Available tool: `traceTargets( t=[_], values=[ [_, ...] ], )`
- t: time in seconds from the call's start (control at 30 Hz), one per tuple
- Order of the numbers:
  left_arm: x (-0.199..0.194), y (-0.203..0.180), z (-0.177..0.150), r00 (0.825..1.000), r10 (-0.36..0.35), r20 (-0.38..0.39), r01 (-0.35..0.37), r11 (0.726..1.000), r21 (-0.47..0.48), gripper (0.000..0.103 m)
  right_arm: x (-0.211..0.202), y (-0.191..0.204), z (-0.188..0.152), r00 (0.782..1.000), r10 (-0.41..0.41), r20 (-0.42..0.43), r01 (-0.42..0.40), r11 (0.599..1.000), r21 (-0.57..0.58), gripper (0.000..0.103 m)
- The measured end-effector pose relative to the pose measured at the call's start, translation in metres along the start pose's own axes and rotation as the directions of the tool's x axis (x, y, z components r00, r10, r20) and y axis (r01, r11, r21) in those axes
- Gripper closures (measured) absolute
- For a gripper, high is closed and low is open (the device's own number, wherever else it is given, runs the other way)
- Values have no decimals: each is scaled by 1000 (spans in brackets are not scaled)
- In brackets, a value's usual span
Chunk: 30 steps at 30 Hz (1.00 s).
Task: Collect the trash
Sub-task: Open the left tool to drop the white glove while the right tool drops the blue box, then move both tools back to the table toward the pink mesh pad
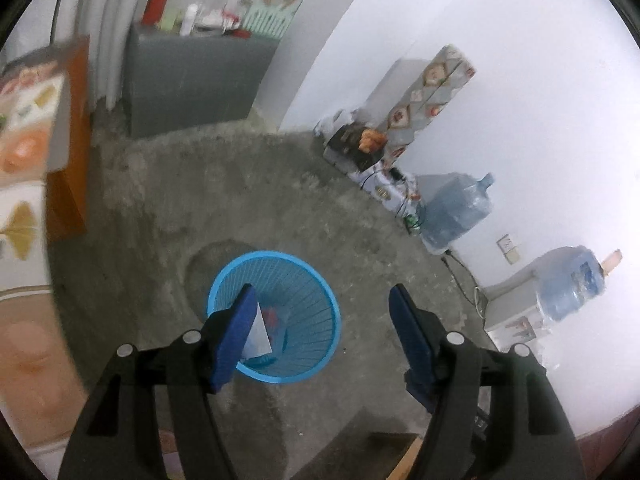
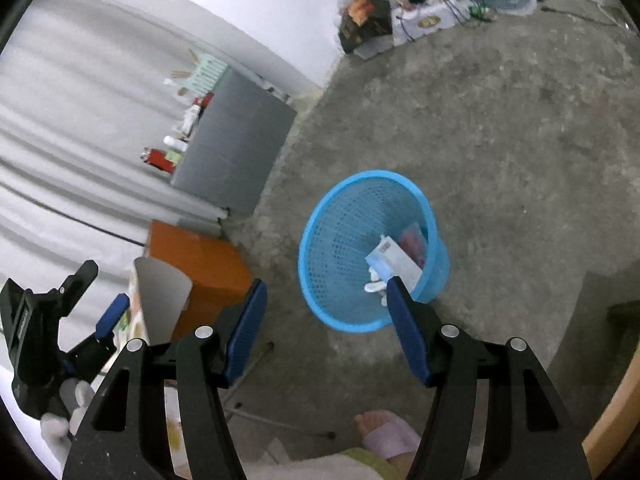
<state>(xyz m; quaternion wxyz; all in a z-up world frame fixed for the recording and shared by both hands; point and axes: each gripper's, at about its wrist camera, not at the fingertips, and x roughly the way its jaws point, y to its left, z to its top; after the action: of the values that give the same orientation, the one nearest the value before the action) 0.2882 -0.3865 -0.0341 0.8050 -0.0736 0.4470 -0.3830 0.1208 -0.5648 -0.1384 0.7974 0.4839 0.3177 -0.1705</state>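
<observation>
A blue mesh waste basket [image 1: 316, 280] stands on the concrete floor and also shows in the right wrist view [image 2: 340, 240]. Inside it lie a white carton [image 2: 396, 260], a reddish wrapper [image 2: 414, 240] and other white scraps; the white carton also shows in the left wrist view [image 1: 259, 336]. My left gripper [image 1: 322, 300] is open and empty, held above the basket. My right gripper [image 2: 326, 292] is open and empty, above the basket's near rim. The left gripper [image 2: 92, 300] also shows at the left edge of the right wrist view.
A grey cabinet [image 1: 192, 80] with bottles on top stands by the curtain. An orange box [image 2: 204, 264] sits by a table edge. Water jugs [image 1: 452, 208], boxes and cables line the white wall. A person's slippered foot [image 2: 384, 432] is near the bottom.
</observation>
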Motion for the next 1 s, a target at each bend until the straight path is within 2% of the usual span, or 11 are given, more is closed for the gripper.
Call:
traceTargets(
  t=[0.27, 0.47, 0.67, 0.83, 1.0],
  values=[
    [-117, -13, -37, 991, -31, 130, 20, 996, 88, 31, -57, 36, -21, 995, 87, 48, -81, 991, -103, 33],
    [-210, 4, -77, 968, -1, 252, -32, 991, 129, 28, -62, 72, -47, 990, 133, -39, -138, 971, -195, 33],
    [-290, 56, -117, 949, 34, 313, -55, 997, 57, 28, -60, 121, -80, 970, 200, -136, -231, 931, -283, 33],
    [-318, 90, -167, 955, -5, 296, -6, 999, 39, 28, -51, 151, -101, 955, 216, -201, -274, 901, -336, 33],
    [-294, 104, -202, 973, -32, 228, 29, 999, 16, 28, -39, 171, -120, 946, 200, -255, -286, 887, -362, 33]
  ],
)
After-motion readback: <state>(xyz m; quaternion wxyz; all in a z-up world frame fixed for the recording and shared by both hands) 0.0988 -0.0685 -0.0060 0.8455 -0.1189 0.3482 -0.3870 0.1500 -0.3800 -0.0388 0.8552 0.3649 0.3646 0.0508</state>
